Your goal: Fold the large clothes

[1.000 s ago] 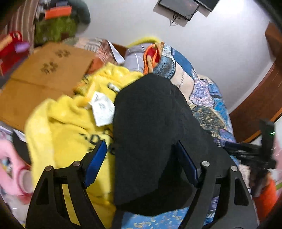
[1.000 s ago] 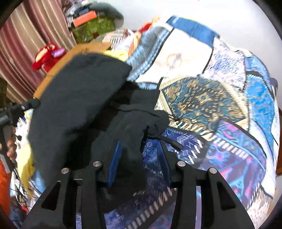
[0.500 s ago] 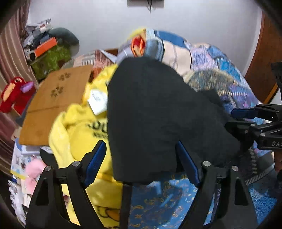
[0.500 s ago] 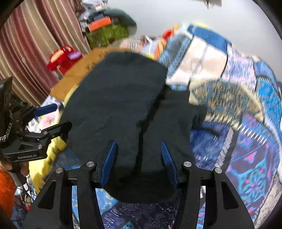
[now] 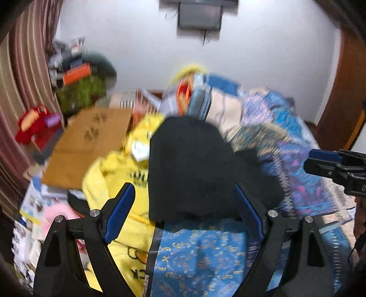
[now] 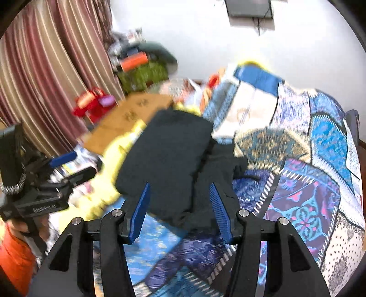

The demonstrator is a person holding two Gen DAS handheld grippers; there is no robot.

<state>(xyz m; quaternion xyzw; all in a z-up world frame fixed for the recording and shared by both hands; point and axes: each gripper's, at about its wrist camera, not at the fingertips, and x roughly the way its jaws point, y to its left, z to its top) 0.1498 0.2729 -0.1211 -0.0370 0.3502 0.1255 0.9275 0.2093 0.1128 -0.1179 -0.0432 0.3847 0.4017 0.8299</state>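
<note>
White wall (image 5: pixel 263 57) closes off the room behind a bed (image 6: pixel 320 160) covered in a patchwork quilt of blues, purples and cream, with a striped curtain (image 6: pixel 45 75) off to the left of both grippers.

Straight ahead of the left gripper (image 5: pixel 185 212) lies the black garment (image 5: pixel 189 169), folded into a broad dark slab on the bed; its near edge sits just beyond the blue pads, which stand wide apart with nothing between them. Seen from the right wrist, the same black garment (image 6: pixel 173 160) shows a seam or fold line running down it, with a smaller flap lying to the right. The right gripper (image 6: pixel 180 210) is also spread, its fingers on either side of the garment's near edge, though whether they touch the cloth is unclear (motion blur softens both views).

Left of the black garment, a yellow fleece garment (image 5: pixel 119 182) with dark lettering lies crumpled, a white tag (image 5: pixel 139 153) showing on it. Beyond that, a flat brown cardboard sheet (image 5: pixel 89 144) rests near a red plush toy (image 5: pixel 32 123).

Farther back and left, a green bin (image 5: pixel 80 93) carries a heap on top: an orange box (image 5: pixel 76 73) and assorted grey and dark things too blurred to name. A dark screen (image 5: pixel 200 14) is mounted on the wall overhead.
</note>
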